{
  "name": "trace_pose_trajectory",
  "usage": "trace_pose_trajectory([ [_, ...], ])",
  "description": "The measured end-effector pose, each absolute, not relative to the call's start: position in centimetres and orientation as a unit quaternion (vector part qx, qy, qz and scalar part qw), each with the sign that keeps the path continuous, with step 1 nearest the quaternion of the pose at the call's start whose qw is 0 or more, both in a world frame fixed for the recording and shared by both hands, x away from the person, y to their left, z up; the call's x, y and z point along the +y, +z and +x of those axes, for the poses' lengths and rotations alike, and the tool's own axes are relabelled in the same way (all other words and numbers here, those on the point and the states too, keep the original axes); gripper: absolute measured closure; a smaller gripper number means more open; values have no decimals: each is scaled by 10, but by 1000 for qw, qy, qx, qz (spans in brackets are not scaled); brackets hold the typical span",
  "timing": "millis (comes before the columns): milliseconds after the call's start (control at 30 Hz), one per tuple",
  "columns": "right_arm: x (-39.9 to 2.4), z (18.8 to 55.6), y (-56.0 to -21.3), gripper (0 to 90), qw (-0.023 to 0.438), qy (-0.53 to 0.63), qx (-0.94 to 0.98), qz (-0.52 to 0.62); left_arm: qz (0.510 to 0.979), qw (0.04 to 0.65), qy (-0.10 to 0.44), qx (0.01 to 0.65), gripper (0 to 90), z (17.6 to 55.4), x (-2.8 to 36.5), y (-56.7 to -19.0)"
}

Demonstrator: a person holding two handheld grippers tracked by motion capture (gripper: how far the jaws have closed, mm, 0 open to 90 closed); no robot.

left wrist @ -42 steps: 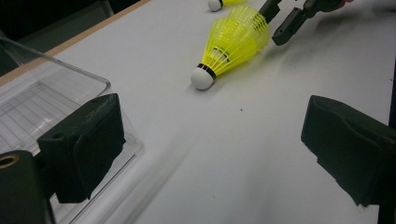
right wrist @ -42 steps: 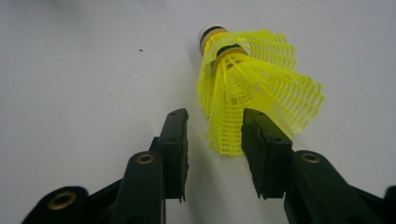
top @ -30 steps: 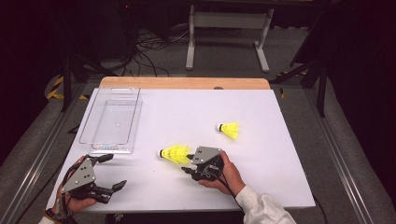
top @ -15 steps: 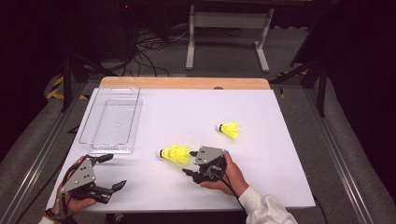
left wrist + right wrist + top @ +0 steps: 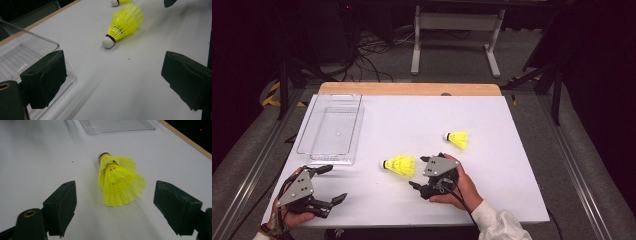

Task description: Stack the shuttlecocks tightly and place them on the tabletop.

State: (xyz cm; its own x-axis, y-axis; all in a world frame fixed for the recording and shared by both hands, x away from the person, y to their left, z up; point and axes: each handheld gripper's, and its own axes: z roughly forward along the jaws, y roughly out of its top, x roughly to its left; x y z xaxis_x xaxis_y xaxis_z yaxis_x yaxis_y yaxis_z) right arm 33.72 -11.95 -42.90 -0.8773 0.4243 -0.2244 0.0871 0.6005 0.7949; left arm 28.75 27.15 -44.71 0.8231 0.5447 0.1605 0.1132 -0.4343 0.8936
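Two yellow shuttlecocks lie on the white table. The nearer shuttlecock rests on its side, cork pointing left in the high view. My right gripper is just right of its skirt. Its jaws have just been opening and now stand wide apart, with the skirt between them and untouched. The farther shuttlecock lies to the back right. My left gripper hovers at the front left, open and holding nothing, facing the nearer shuttlecock.
A clear plastic tray stands at the back left, its near corner by my left gripper's left jaw. A wooden strip runs along the table's far edge. Beyond it are table legs and cables on the floor.
The right gripper's jaws have spread wider around the nearer shuttlecock's skirt, and the hand sits slightly farther right. The left gripper and both shuttlecocks have not moved.
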Motion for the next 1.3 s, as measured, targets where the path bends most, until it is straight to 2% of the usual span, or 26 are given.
trace_pose_trajectory([
  [667, -139, 341, -413, 177, 226, 427, 859, 167, 819, 492, 217, 201, 69, 288, 271, -447],
  [1300, -183, 354, -402, 166, 264, 419, 838, 229, 820, 491, 216, 201, 68, 288, 271, -447],
])
